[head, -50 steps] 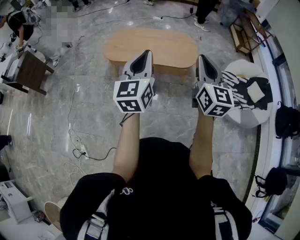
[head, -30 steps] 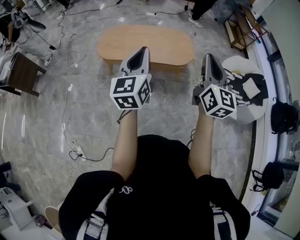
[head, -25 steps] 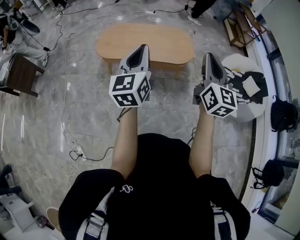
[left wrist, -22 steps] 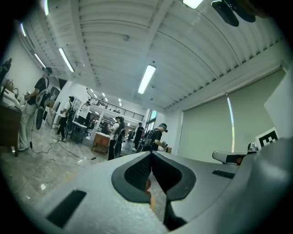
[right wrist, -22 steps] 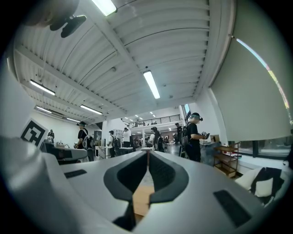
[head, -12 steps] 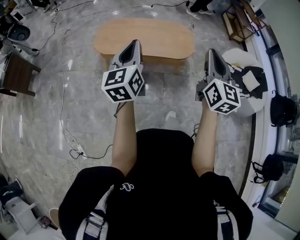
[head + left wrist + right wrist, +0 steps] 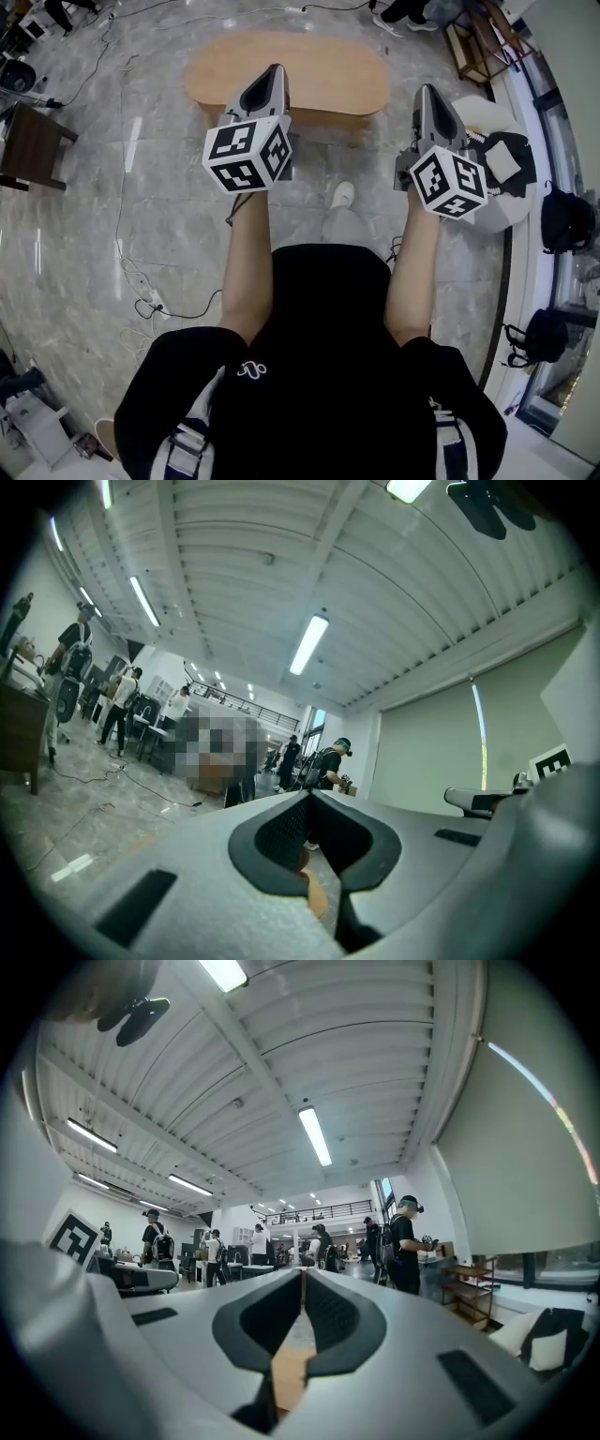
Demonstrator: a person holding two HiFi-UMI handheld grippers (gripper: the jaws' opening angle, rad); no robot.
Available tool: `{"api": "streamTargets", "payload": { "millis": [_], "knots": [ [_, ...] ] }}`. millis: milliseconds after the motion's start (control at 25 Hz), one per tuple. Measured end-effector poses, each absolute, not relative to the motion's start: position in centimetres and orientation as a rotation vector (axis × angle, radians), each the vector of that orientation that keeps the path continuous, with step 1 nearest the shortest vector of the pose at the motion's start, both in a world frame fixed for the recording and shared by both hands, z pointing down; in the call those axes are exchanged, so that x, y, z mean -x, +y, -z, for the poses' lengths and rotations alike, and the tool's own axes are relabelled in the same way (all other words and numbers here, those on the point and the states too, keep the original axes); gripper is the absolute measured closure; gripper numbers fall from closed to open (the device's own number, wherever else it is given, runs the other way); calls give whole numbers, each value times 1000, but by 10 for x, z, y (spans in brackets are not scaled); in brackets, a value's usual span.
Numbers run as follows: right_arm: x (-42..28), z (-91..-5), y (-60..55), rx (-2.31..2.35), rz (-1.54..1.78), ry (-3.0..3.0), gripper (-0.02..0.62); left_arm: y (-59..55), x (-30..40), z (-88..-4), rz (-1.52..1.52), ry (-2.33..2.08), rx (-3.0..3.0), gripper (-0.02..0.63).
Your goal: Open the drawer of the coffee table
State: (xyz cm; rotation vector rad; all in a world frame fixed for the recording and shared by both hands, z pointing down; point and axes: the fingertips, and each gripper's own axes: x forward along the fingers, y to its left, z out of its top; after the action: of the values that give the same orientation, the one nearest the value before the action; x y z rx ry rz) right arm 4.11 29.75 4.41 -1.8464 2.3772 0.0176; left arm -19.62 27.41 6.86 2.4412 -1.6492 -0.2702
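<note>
Two hand-held tools fill the middle of the head view, each with a grey body and a white cube of black square markers. The left tool (image 7: 273, 75) sits left of centre and the right tool (image 7: 427, 91) right of centre. Both point toward the top of the frame.

Each tool's own view shows its dark padded jaws pressed together at the tips with nothing between them.

One low oval desk of light wood (image 7: 337, 70), the coffee table of the task, lies at top centre. The left tool's tip overlaps its near edge, and the right tool sits just off its right end. No drawer front or handle can be made out from above.

Judged from this, the task is at the approach step and the drawer is not yet touched. The next move likely calls for lowering a tool to the desk's near side, finding the drawer pull, parting the jaws, closing on it and drawing it toward the person.

Counted around the room:
- One dark brown side table (image 7: 28, 145) at the left edge.
- One round white seat (image 7: 487, 217) at the right, draped with cloth.
- Two black bags (image 7: 567, 220) along the right edge.
- One white shoe (image 7: 343, 194) at the centre.
</note>
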Motion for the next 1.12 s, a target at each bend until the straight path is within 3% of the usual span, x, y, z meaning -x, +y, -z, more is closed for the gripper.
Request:
{"api": "streamTargets", "payload": {
  "millis": [520, 1120],
  "knots": [
    [-98, -65, 225, 1816, 26, 2287, 581, 201, 144, -84, 207, -1645, -2507, 595],
    [-138, -77, 22, 1673, 42, 2385, 580, 33, 79, -90, 263, -1701, -2514, 595]
  ]
}}
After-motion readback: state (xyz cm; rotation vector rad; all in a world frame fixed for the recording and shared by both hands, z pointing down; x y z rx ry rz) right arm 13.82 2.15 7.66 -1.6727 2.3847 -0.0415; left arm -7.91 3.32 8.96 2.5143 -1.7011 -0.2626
